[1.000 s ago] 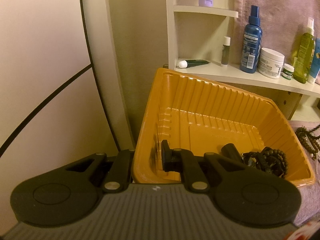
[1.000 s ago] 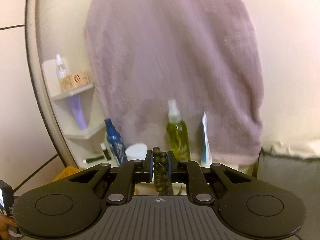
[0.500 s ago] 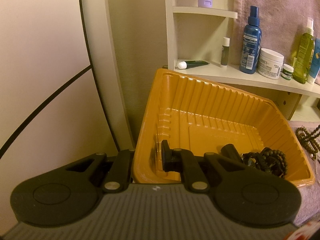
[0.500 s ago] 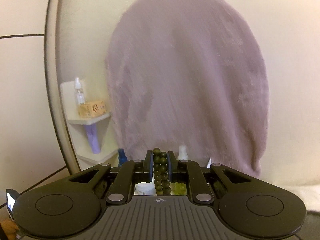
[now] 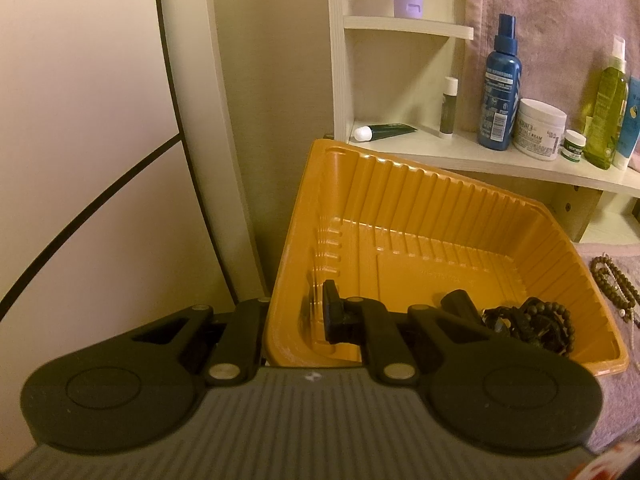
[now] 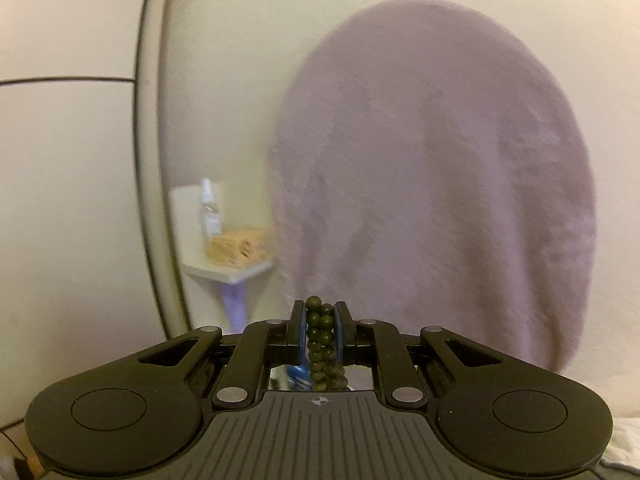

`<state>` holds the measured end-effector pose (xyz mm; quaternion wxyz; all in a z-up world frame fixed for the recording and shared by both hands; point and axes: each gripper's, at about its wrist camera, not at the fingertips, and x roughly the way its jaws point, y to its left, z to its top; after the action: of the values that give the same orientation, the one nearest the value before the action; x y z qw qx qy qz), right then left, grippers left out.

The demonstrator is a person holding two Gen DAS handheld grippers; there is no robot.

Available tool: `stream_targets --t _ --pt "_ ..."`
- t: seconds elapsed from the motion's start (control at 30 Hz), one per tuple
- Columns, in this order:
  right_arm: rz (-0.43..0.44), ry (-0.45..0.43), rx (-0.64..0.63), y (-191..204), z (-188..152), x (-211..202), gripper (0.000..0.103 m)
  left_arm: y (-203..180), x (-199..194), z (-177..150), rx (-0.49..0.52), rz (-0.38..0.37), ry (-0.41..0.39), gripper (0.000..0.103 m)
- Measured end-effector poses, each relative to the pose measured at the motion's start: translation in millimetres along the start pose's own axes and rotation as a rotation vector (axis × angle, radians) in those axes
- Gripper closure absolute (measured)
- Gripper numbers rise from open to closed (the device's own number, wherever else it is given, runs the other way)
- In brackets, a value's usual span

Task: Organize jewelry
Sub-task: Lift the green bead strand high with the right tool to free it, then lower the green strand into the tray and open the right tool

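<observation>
An orange ribbed plastic tray stands tilted below a shelf in the left wrist view. My left gripper is shut on its near left wall, one finger inside and the other outside. A heap of dark bead bracelets lies in the tray's near right corner beside a short black piece. Brown bead strands lie on pink cloth to the tray's right. In the right wrist view my right gripper is shut on a doubled strand of olive-green beads, which hangs down between the pads, raised in front of a hanging mauve towel.
A white shelf behind the tray carries a blue spray bottle, a white cream jar, a green bottle and a lying tube. A small corner shelf shows left of the towel.
The right gripper has risen with the green beads and shifted; the bottles have dropped out of its view and the towel has slid right. The left gripper and tray have not moved.
</observation>
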<state>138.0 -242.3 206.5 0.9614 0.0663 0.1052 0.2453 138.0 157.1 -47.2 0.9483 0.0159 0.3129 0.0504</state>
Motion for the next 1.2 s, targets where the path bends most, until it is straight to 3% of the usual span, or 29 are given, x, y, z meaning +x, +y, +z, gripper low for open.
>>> stream_targets --t 0.4,0.67,0.93,1.2 --pt "0.194 -0.037 0.049 47.9 3.9 48.7 0.089 0.5 -0.8 0.3 -0.011 -0.009 -0.007 0.093" --pt "0.260 0.111 0.099 66.9 -45.4 97.6 0.089 0.7 -2.3 -0.6 -0.013 -0.010 -0.009 0.093" --pt "0.263 0.277 0.189 69.6 -110.5 126.5 0.089 0.8 -3.0 -0.4 -0.017 -0.009 -0.009 0.093" --pt "0.242 0.332 0.246 65.2 -139.1 141.5 0.089 1.0 -2.0 -0.4 -0.018 -0.011 -0.009 0.093"
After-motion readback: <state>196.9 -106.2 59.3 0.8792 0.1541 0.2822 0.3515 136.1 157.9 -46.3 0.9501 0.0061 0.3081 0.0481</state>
